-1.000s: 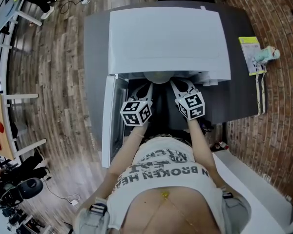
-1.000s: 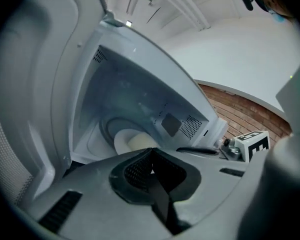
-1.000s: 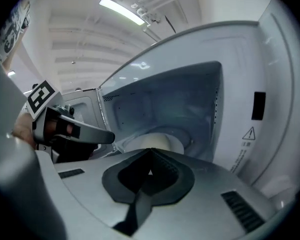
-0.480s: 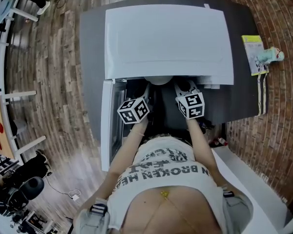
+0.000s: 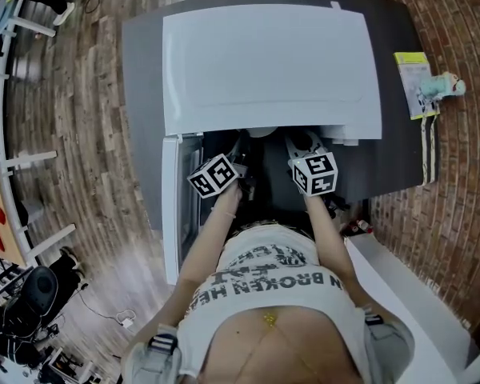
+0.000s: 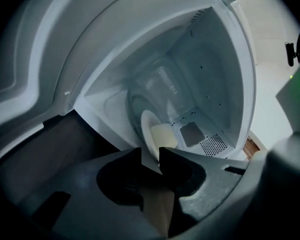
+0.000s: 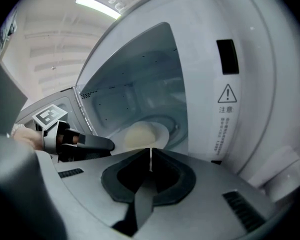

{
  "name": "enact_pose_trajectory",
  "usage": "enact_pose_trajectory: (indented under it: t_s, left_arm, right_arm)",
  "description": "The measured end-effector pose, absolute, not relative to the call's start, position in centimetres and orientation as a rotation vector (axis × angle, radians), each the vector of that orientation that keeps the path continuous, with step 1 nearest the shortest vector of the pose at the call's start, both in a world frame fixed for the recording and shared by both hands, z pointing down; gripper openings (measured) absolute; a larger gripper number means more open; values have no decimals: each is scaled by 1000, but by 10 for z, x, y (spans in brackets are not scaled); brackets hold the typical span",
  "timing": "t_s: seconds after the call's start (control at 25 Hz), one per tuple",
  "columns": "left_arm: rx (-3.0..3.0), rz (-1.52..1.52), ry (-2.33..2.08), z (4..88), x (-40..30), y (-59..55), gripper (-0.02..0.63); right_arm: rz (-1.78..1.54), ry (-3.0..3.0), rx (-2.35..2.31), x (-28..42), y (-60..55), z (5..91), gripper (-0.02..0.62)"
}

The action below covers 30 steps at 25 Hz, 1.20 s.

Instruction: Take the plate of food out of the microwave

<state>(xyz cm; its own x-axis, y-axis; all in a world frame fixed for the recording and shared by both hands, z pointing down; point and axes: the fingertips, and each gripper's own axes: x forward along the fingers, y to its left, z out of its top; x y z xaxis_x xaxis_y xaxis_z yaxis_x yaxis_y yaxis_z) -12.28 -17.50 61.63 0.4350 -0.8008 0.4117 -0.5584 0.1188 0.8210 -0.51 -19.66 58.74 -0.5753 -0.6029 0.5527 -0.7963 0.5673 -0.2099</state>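
A white microwave (image 5: pixel 272 62) stands on a grey table (image 5: pixel 140 94), its door (image 5: pixel 170 206) swung open to the left. Inside lies a white plate (image 6: pixel 149 129) bearing a pale mound of food (image 6: pixel 163 134); the head view shows only a sliver of the plate (image 5: pixel 262 132) under the microwave's top. My left gripper (image 6: pixel 150 156) is rolled onto its side and shut on the plate's near rim. My right gripper (image 7: pixel 150 156) is shut with the plate's (image 7: pixel 160 133) thin rim edge-on between its jaws. In the right gripper view the left gripper (image 7: pixel 111 144) touches the plate's left rim.
A yellow-green card (image 5: pixel 410 82) and a small teal object (image 5: pixel 444 86) lie on the table's right end. Brick surface runs along the right, wooden floor on the left. A warning label (image 7: pixel 226 101) marks the microwave's front frame. A white ledge (image 5: pixel 416 294) sits at lower right.
The left gripper's marker cube has rolled and shifted down and left at the microwave mouth. The right gripper has barely shifted. Less of the plate shows under the microwave's top.
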Motion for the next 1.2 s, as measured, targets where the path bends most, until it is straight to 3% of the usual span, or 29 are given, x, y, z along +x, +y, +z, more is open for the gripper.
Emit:
enact_pose_trajectory:
  t_s: [1.04, 1.2]
  left_arm:
    - [1373, -490, -1111, 619, -119, -178, 38]
    - [1365, -480, -1105, 620, -118, -171, 37]
  right_arm:
    - [951, -2370, 1237, 3, -193, 596, 10]
    - [1070, -2375, 1219, 2, -191, 600, 97]
